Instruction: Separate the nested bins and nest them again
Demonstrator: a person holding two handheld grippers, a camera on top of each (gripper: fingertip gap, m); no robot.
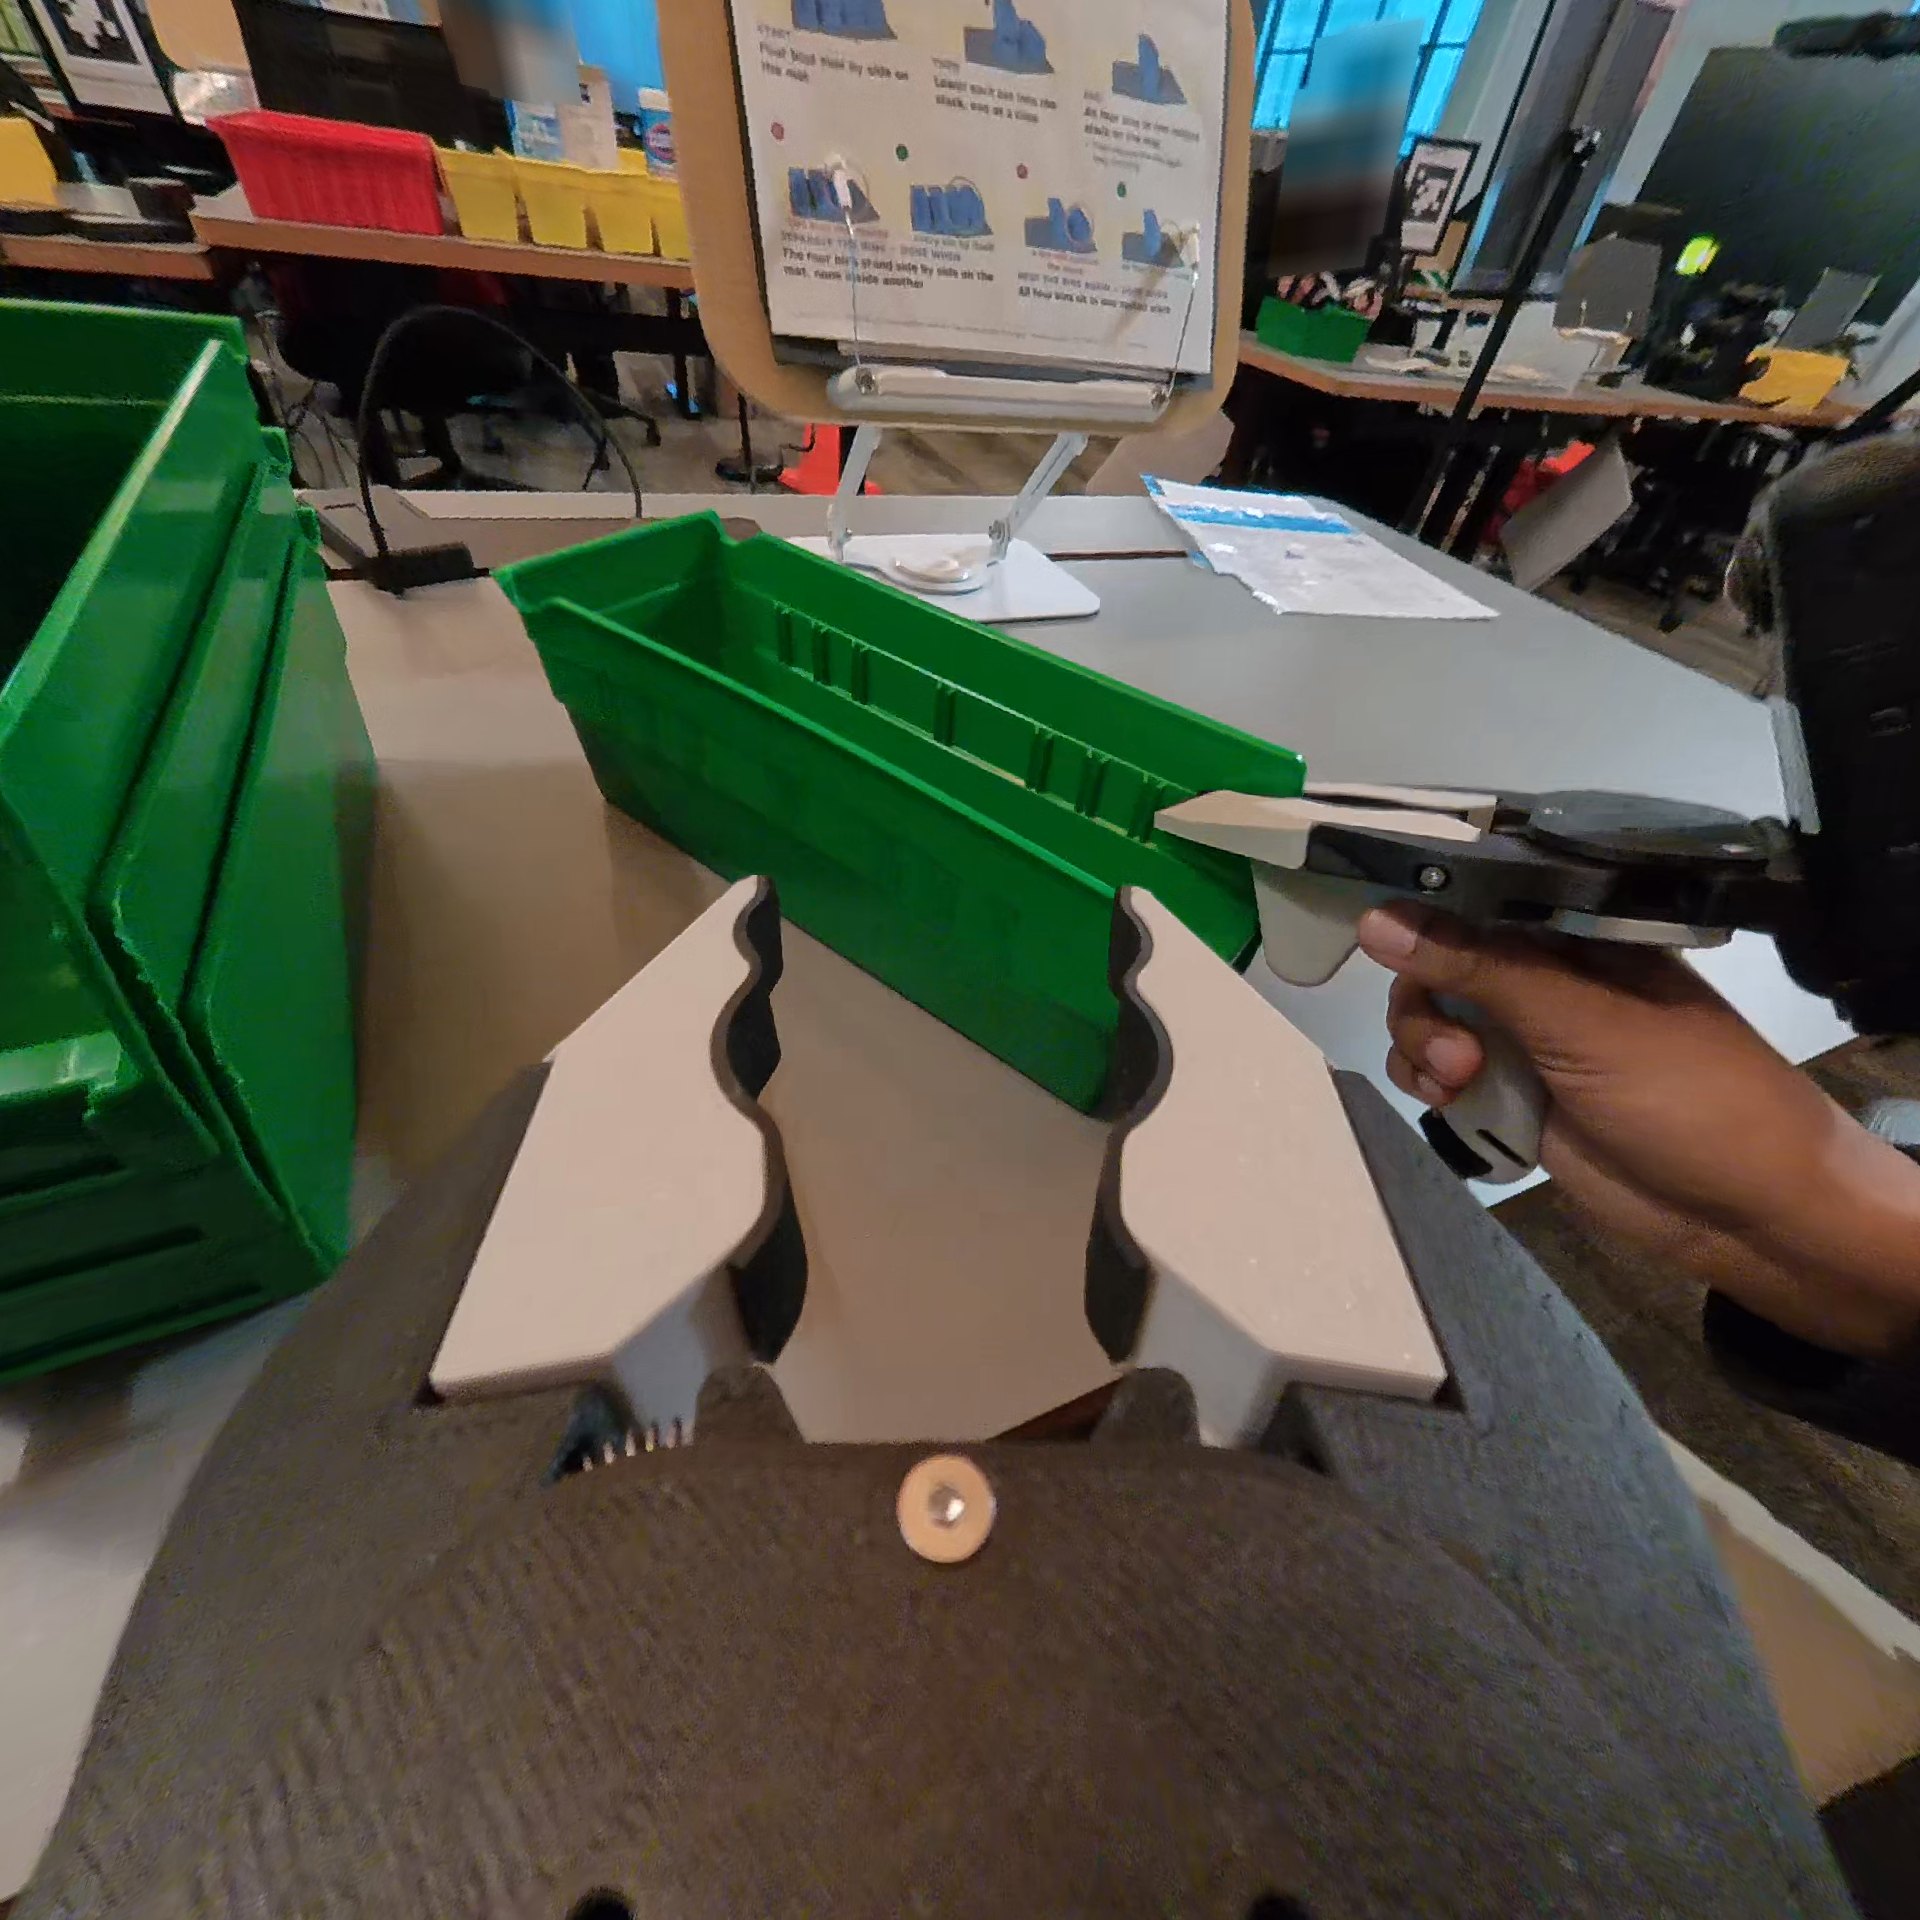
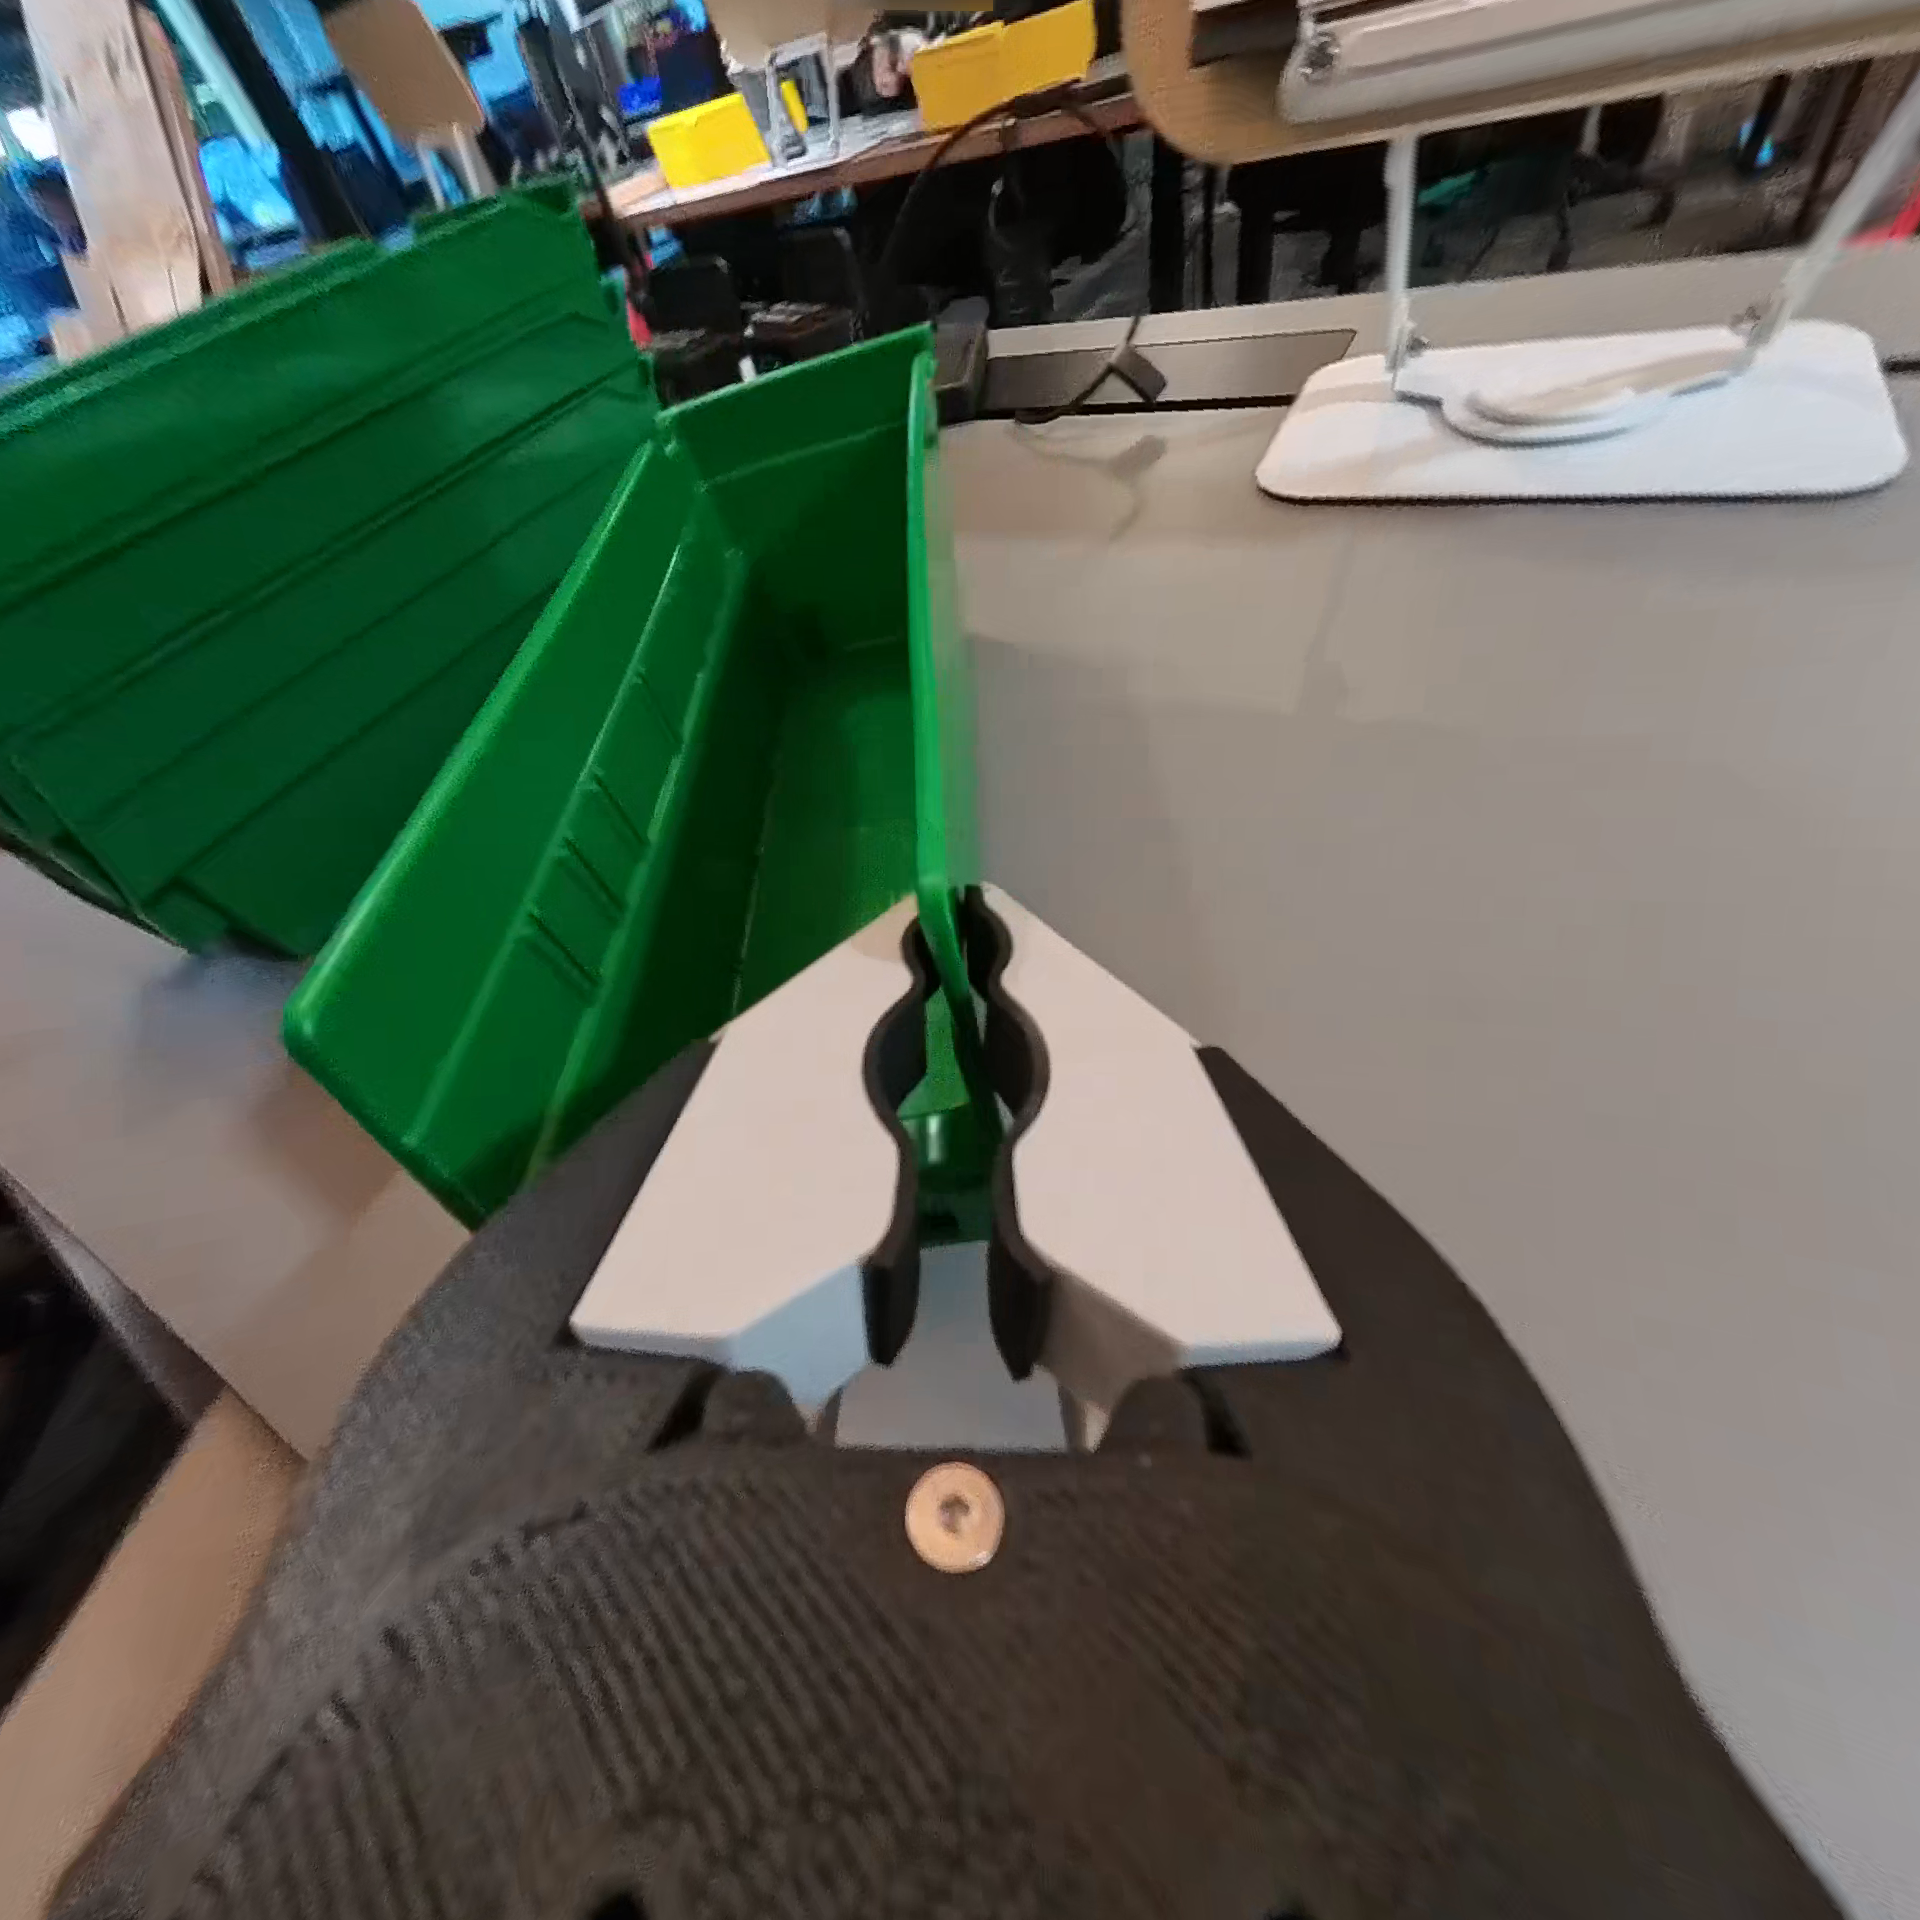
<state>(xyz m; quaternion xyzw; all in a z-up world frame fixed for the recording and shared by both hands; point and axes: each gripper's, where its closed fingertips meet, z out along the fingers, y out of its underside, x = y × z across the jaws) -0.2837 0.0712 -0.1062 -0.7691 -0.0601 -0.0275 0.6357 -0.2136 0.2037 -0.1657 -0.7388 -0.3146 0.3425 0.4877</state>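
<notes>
Right claw (image 2: 951,935) pinches the empty green bin's (image 2: 644,790) wall

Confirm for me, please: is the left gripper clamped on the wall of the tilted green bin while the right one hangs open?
Reversed: the right gripper clamps the tilted green bin by its wall, per the right wrist view; the left gripper hangs open.

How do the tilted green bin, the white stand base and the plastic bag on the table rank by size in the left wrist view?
1. tilted green bin
2. plastic bag and white stand base: similar, both lie farther off, so unsure.
</notes>
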